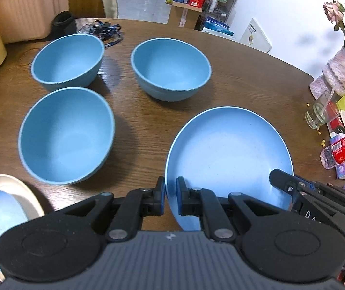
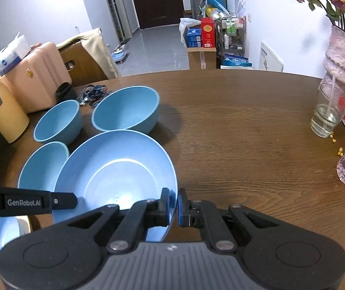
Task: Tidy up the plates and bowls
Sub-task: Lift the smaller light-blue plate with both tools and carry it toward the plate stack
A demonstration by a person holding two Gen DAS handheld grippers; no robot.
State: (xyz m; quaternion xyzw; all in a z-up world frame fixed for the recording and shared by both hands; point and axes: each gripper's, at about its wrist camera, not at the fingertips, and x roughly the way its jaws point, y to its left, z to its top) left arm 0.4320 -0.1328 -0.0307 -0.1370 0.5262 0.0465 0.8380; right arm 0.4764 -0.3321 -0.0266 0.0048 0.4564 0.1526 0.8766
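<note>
Both wrist cameras look steeply down, close, sharing the blue plate (image 1: 228,149).

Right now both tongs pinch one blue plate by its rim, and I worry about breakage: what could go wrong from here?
1. The left tongs and right tongs grip only the blue plate's thin rim, so it may slip or tilt.
2. The nearest blue bowl sits close to the plate; a swing could knock it.
3. The water glass stands near the table edge.

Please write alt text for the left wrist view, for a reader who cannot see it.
Both the left gripper and the right gripper are clamped on the rim of a blue plate over a brown wooden table. Three empty blue bowls stand to its left.
</note>
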